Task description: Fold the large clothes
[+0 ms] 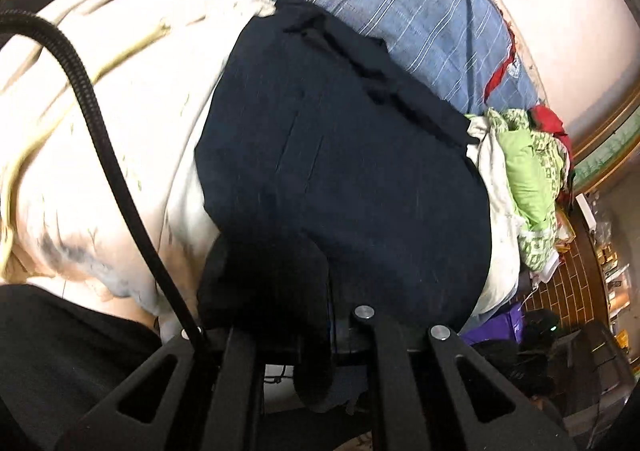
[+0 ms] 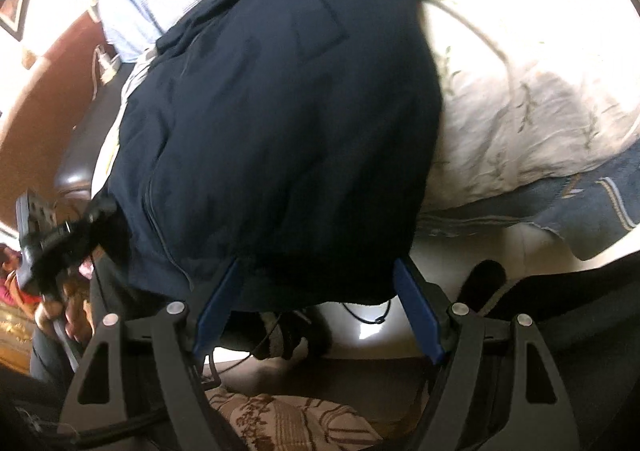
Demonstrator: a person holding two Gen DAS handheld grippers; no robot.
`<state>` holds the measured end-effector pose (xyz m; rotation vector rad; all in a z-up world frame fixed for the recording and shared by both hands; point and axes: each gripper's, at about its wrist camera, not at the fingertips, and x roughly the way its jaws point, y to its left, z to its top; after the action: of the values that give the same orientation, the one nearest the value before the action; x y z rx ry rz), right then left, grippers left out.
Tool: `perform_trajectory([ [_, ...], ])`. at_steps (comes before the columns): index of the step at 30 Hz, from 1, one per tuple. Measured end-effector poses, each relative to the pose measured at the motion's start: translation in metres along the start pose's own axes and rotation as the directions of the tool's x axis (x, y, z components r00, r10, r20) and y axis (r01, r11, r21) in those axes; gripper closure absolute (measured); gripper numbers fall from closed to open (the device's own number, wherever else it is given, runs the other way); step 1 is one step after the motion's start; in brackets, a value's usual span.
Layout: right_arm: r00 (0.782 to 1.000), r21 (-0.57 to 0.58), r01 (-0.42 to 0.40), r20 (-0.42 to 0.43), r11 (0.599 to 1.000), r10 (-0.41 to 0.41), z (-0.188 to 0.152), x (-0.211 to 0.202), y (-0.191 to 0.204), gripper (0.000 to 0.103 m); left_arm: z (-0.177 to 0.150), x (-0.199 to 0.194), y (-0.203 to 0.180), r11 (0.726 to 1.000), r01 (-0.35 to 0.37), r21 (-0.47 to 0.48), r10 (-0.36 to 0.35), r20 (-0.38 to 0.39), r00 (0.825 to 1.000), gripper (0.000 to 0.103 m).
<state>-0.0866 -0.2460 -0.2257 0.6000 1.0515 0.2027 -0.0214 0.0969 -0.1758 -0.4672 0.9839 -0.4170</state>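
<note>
Left wrist view:
A: State of the left tool point(image 1: 320, 315)?
B: Cannot tell; its tips are buried in the dark garment point(image 1: 340, 155) lying on the bed point(image 1: 420, 3), over the cream quilt point(image 1: 100, 111).
A: Right tool point(image 2: 316, 283)?
B: Released, blue pads point(image 2: 420, 311) spread at the garment's near hem.
A: Risk?
B: Pinching one layer only would probably drag the fold crooked or pull the hem off the bed edge.

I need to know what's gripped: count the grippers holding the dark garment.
1. The left gripper is shut on the dark garment's near hem. The right gripper is open, its blue fingers straddling the hem. Fingertips are partly hidden.
</note>
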Motion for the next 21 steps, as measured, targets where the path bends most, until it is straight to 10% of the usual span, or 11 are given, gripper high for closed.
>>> perform_trajectory([
  [5, 1.000, -0.004, -0.021, -0.018, 1.000, 0.021, 0.008, 0.025, 0.003, 0.026, 0.010, 0.005, -0.008, 0.999, -0.023, 0.034, 0.023, -0.004, 1.000, 0.096],
  [8, 0.999, -0.020, -0.032, 0.021, 0.999, 0.032, 0.015, 0.031, 0.003, 0.069, 0.010, 0.009, -0.012, 0.996, -0.070, 0.054, 0.071, -0.015, 0.997, 0.096],
  [11, 0.999, -0.090, 0.013, 0.043, 0.996, -0.009, 0.019, 0.021, 0.023, 0.084, 0.008, 0.012, -0.020, 0.987, -0.135, 0.088, 0.137, -0.015, 0.990, 0.096],
  [21, 0.963, -0.122, -0.104, 0.237, 0.987, 0.131, 0.058, -0.076, 0.052, 0.086, 0.045, -0.025, -0.041, 0.988, -0.120, 0.094, 0.113, 0.080, 0.990, 0.096],
])
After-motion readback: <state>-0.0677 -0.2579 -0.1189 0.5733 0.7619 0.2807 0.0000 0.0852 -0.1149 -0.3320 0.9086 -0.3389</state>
